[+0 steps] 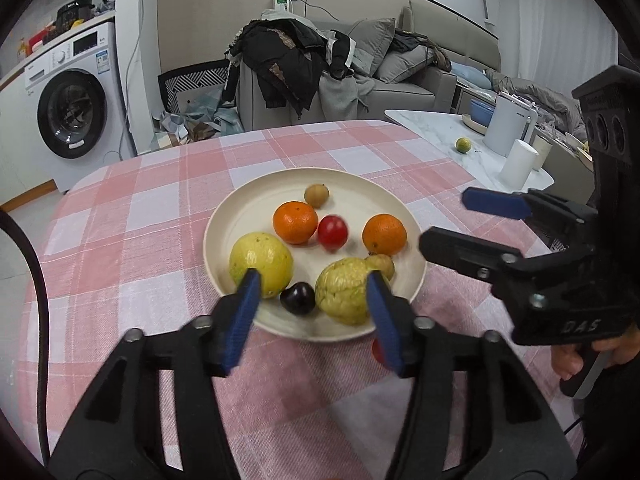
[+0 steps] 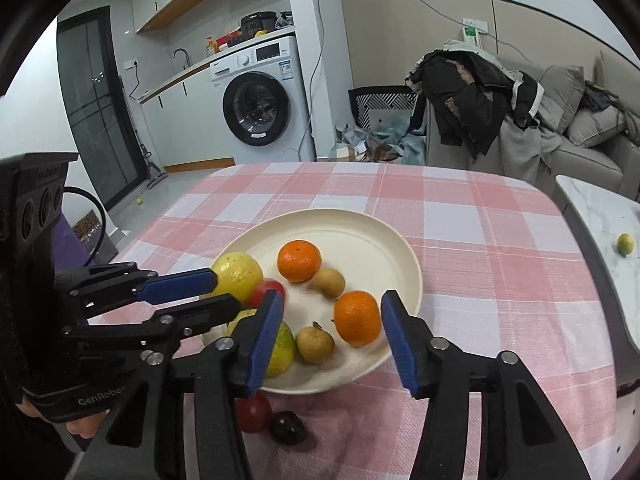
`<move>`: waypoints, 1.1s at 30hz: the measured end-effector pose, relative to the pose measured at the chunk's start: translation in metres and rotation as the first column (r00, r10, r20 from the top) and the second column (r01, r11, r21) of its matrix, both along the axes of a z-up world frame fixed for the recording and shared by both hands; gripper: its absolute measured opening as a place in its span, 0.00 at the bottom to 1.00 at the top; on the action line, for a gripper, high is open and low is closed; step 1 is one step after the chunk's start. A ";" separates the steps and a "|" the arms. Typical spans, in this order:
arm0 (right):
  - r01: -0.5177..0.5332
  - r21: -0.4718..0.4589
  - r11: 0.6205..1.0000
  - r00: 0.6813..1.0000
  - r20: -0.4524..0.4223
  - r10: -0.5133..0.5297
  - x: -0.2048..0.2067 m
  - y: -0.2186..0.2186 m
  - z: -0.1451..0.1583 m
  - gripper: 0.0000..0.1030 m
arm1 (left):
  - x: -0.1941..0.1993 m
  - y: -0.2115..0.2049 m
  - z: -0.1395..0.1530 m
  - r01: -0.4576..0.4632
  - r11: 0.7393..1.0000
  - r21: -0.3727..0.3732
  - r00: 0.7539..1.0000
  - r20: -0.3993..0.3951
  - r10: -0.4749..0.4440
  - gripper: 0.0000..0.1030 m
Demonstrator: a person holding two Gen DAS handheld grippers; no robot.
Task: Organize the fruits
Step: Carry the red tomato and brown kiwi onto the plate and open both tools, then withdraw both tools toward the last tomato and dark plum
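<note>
A cream plate (image 1: 256, 200) (image 2: 372, 240) on the pink checked tablecloth holds two oranges (image 1: 295, 222) (image 1: 384, 234), a yellow fruit (image 1: 264, 260), a yellow-green fruit (image 1: 340, 290), a red fruit (image 1: 332, 232), two small brown fruits (image 1: 316, 195) and a dark plum (image 1: 297, 298). My left gripper (image 1: 312, 300) is open and empty above the plate's near edge. My right gripper (image 2: 328, 320) is open and empty, hovering over an orange (image 2: 357, 317); it shows in the left wrist view (image 1: 444, 224). A red fruit (image 2: 254, 412) and a dark plum (image 2: 288, 426) lie on the cloth beside the plate.
A white side table (image 1: 432, 136) to the right carries a kettle (image 1: 506, 124), a white cup (image 1: 518, 162) and a small green fruit (image 1: 463, 145). Beyond the table stand a sofa with piled clothes (image 1: 288, 60) and a washing machine (image 1: 72, 108).
</note>
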State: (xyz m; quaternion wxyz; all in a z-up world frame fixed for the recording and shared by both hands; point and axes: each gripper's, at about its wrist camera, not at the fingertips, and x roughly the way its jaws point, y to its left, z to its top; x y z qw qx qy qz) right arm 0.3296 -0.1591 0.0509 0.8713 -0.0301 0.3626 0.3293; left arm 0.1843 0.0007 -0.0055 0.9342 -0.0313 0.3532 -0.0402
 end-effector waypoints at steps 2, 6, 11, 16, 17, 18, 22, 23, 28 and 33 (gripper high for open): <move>0.005 0.008 1.000 1.000 0.013 -0.005 -0.008 -0.007 0.004 0.75 | -0.012 0.002 0.004 -0.010 1.000 -0.005 1.000 0.016 0.010 0.74; 0.018 0.013 1.000 0.999 0.029 -0.018 -0.022 -0.017 0.012 0.95 | -0.034 0.007 0.012 -0.023 1.000 -0.009 0.999 0.039 0.024 0.80; 0.015 0.012 1.000 0.999 0.029 -0.016 -0.037 -0.024 0.017 1.00 | -0.060 0.009 0.020 -0.041 0.999 0.012 0.997 0.061 0.040 0.99; -0.004 -0.028 1.000 0.999 0.040 0.005 -0.053 -0.026 0.018 1.00 | -0.080 0.012 0.021 -0.047 0.999 0.005 0.996 0.071 0.047 0.99; -0.007 -0.032 0.999 0.999 0.042 0.009 -0.056 -0.026 0.016 1.00 | -0.082 0.013 0.021 -0.049 0.999 0.010 0.996 0.072 0.048 0.99; -0.008 -0.034 0.999 0.999 0.042 0.009 -0.058 -0.027 0.015 1.00 | -0.083 0.013 0.020 -0.050 0.999 0.012 0.996 0.071 0.049 0.99; -0.001 -0.034 0.999 1.000 0.013 0.001 -0.059 -0.034 0.006 1.00 | -0.087 0.016 0.016 -0.052 0.999 -0.014 0.996 0.072 0.053 0.99; 0.000 -0.038 0.999 1.000 0.007 0.001 -0.057 -0.035 0.005 1.00 | -0.086 0.016 0.013 -0.049 0.999 -0.014 0.997 0.057 0.050 0.99; 0.006 -0.073 0.997 1.000 -0.016 -0.007 -0.053 -0.037 -0.003 1.00 | -0.084 0.018 0.009 -0.054 0.999 -0.001 0.998 0.041 0.054 0.99; -0.002 -0.122 0.992 0.999 -0.043 -0.003 -0.049 -0.032 -0.015 1.00 | -0.080 0.022 0.003 -0.060 0.998 -0.018 0.998 0.024 0.061 0.99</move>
